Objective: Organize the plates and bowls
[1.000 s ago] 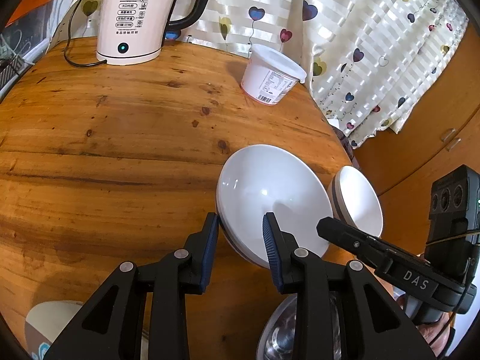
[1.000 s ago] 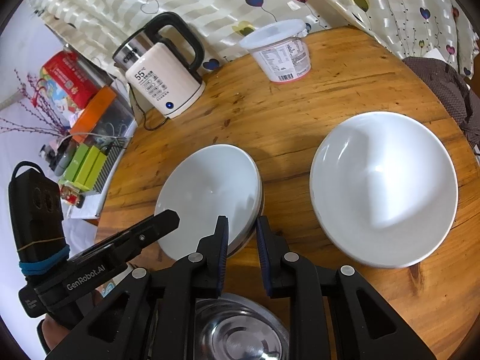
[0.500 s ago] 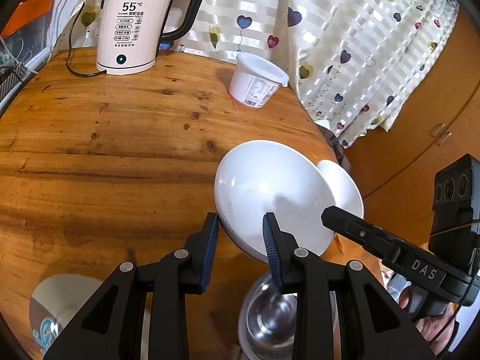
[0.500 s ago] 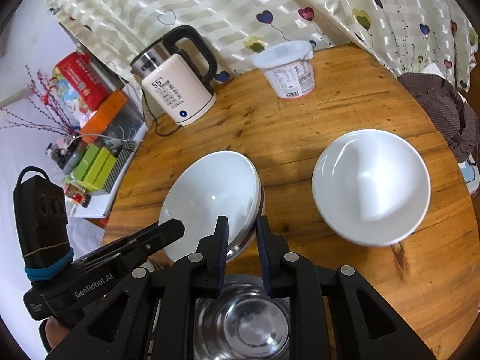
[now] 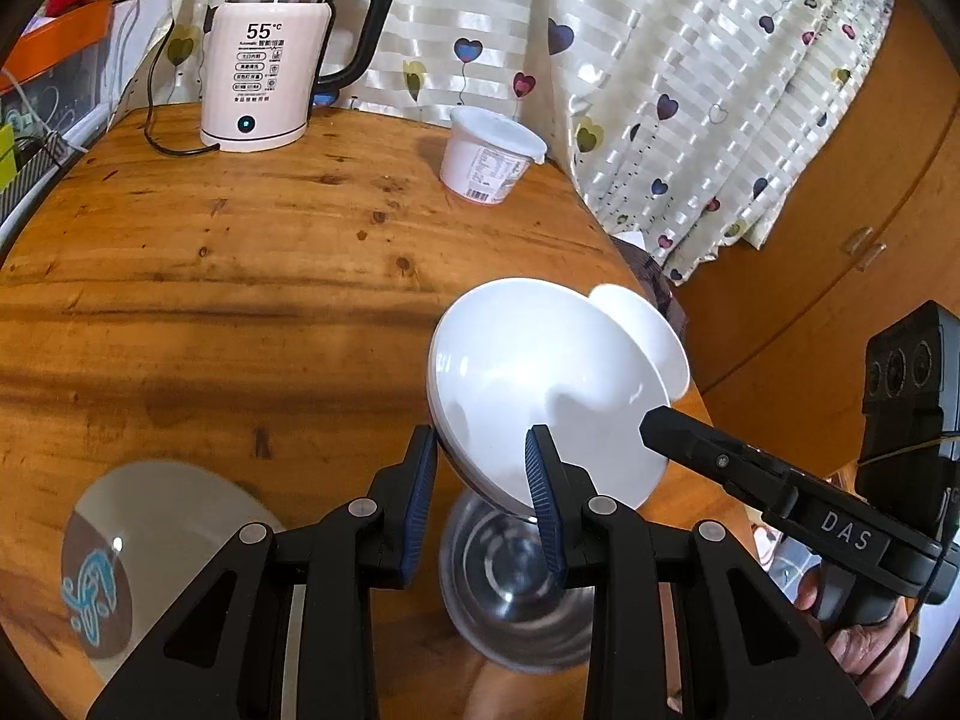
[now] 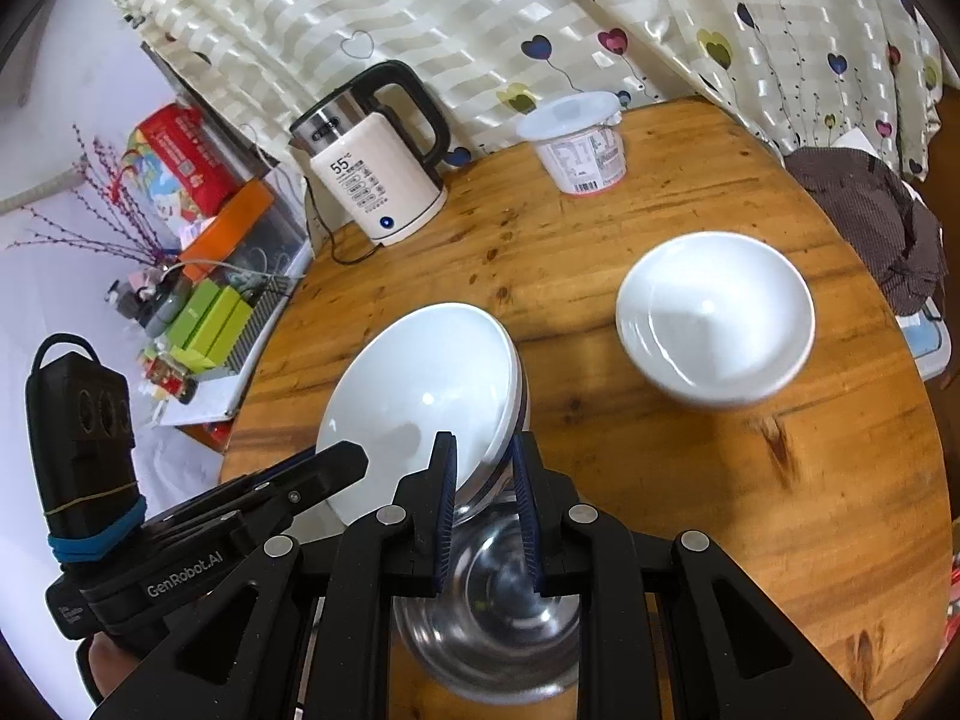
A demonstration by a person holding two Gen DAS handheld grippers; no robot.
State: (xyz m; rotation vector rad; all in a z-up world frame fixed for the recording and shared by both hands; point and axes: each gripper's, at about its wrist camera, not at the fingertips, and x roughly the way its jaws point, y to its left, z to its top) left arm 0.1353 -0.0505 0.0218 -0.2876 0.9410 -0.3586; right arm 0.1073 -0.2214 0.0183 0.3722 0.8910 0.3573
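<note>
A large white bowl (image 5: 540, 384) (image 6: 414, 402) hangs tilted above the wooden table (image 5: 240, 300), and both grippers hold it. My left gripper (image 5: 480, 450) is shut on its near rim. My right gripper (image 6: 483, 450) is shut on the rim at another spot, where a dark-edged second layer shows under the white one. Each gripper shows in the other's view: the right gripper (image 5: 654, 420) reaches in from the right, the left gripper (image 6: 345, 462) from the left. Right below the held bowl stands a steel bowl (image 5: 516, 588) (image 6: 492, 618). A second white bowl (image 6: 714, 318) (image 5: 654, 330) rests on the table to the right.
A pale plate with a blue pattern (image 5: 120, 552) lies at the near left. At the back stand an electric kettle (image 5: 264, 66) (image 6: 378, 174) with its cord and a white lidded tub (image 5: 489, 159) (image 6: 579, 144). A curtain (image 6: 540, 12) hangs behind, and the table edge runs close on the right.
Both grippers rose and drew back together with the white bowl. The table's far things look smaller, and the steel bowl and patterned plate have come further into view.
</note>
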